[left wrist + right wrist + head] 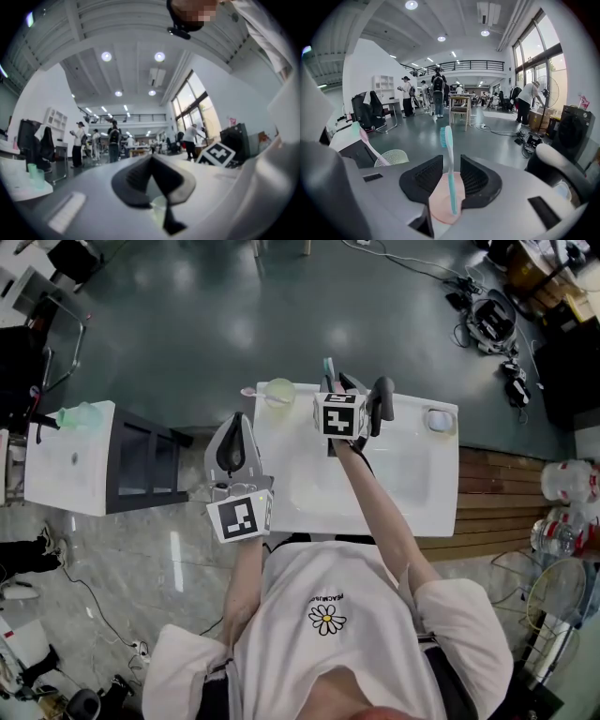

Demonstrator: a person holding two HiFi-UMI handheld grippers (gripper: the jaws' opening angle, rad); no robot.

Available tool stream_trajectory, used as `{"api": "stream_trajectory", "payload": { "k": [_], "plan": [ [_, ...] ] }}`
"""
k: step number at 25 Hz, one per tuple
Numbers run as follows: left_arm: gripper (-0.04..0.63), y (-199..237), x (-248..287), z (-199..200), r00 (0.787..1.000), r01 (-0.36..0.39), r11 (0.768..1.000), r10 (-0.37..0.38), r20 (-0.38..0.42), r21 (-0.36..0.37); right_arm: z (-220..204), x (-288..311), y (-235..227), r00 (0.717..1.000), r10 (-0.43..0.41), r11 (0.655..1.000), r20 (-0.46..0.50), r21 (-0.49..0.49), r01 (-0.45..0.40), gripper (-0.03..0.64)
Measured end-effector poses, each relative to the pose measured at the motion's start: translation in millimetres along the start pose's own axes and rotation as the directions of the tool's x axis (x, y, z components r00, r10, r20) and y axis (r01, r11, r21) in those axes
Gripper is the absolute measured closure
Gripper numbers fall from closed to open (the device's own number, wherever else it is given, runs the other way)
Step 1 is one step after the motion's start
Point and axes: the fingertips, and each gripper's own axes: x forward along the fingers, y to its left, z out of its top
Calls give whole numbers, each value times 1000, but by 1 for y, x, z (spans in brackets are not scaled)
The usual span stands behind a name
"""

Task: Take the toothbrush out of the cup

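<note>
A: "Spotted the toothbrush (450,172)?"
B: "Stood upright in the pink cup (439,206), right between the jaws of the right gripper (450,165), parted and clear of its handle."
A: "And the left gripper (151,161)?"
B: "Pinched shut, empty, just beside the white basin (412,474)."

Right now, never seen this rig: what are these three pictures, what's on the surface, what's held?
A person holds a two-jaw gripper in each hand. The head view looks down from their head; the other two look along each gripper's jaws. On the white sink top stand a pink cup holding a teal toothbrush and a green cup holding a pink toothbrush. The left gripper is shut and empty. The right gripper has its jaws apart on either side of the teal toothbrush, not pressing it, so nothing is held.
</note>
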Motion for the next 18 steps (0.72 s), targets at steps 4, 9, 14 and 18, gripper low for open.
{"api": "stream_trajectory", "payload": {
  "k": [4, 9, 14, 18],
  "plan": [
    [591, 1, 0, -4, 1000, -11, 1000, 11, -7, -2, -4, 4, -3, 1000, -6, 1000, -10, -21, 6, 538],
    [591, 4, -2, -6, 1000, -25, 1000, 25, -14, -9, -4, 4, -5, 1000, -4, 1000, -19, -24, 4, 594],
    [591, 3, -3, -6, 1000, -28, 1000, 28, -14, -10, -4, 5, -2, 1000, 10, 999, -16, -42, -11, 591],
    [591, -1, -4, -3, 1000, -27, 1000, 27, -10, -5, -4, 2, -3, 1000, 23, 998, -15, -50, -24, 592]
  ]
}}
